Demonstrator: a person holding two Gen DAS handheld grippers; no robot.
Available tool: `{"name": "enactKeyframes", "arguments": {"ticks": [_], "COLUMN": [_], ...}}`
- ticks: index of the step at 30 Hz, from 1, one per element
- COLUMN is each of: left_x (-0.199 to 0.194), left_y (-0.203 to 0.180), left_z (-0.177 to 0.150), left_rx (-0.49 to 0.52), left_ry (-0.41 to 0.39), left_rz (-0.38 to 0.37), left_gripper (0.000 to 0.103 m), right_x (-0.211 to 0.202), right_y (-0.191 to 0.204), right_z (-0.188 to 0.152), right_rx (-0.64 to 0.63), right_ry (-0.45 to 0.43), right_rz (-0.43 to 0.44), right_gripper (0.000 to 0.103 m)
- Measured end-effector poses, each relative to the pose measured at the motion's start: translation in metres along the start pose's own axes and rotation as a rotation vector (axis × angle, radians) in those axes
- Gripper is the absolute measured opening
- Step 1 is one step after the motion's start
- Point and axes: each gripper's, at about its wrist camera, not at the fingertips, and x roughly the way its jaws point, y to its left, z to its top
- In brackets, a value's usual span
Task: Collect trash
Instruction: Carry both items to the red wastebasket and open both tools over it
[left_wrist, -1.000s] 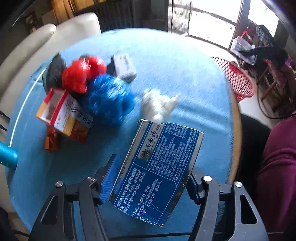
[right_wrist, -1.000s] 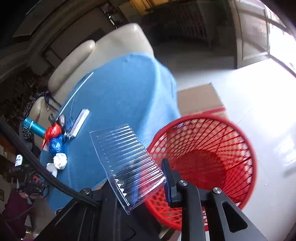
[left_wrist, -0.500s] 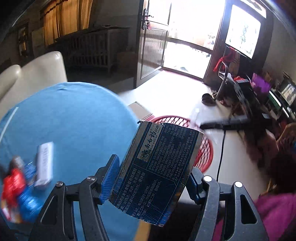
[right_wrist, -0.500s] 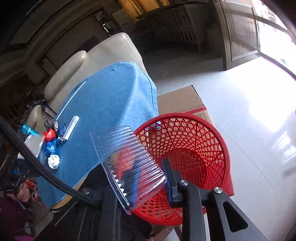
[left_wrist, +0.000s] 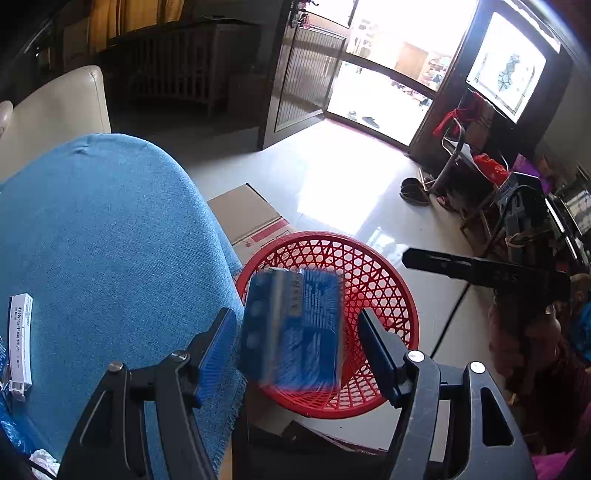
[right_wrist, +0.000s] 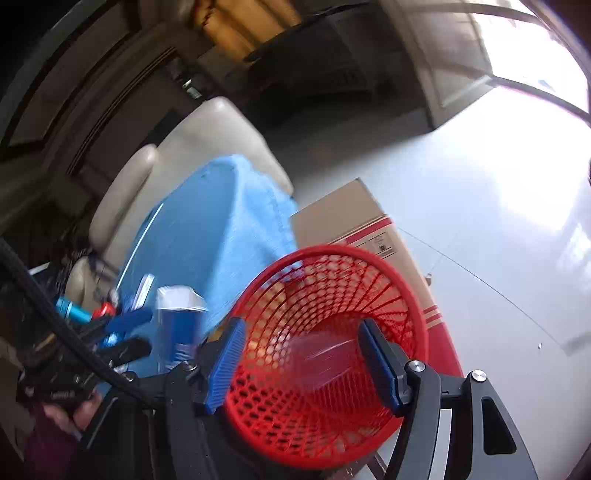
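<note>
Both tools hang over the red mesh basket, which stands on the floor off the table's edge, so released trash falls straight in. The left gripper has its jaws apart. The blue carton is blurred between them, touches neither pad, and is probably dropping toward the basket at 12 o'clock. The right gripper has just been opening its jaws. The clear plastic tray is free of them and lies blurred inside the basket. At 9 o'clock in the left view, a slim white box waits on the blue-clothed table.
</note>
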Motion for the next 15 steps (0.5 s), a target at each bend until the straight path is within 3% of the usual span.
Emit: {"name": "enactKeyframes", "arguments": {"ticks": [7,11,15], "left_x": [-0.02,-0.053,-0.099], "left_y": [0.019,0.042,0.073], "left_z": [-0.021,-0.053,-0.1], "left_rx": [-0.047,-0.115,-0.235], "left_ry": [-0.023,-0.048,-0.092], "left_rz": [0.072,0.168,0.286], "left_gripper": [0.069,0.069,0.069], "right_x": [0.023,0.05,0.064], "right_y": [-0.023,-0.043,-0.041], "right_z": [0.016,0.02,0.014], "right_rx": [0.072,0.153,0.145], "right_ry": [-0.046,0.003,0.029], "right_rz": [-0.154,-0.192,-0.209], "right_gripper": [0.068,0.068,0.067]}}
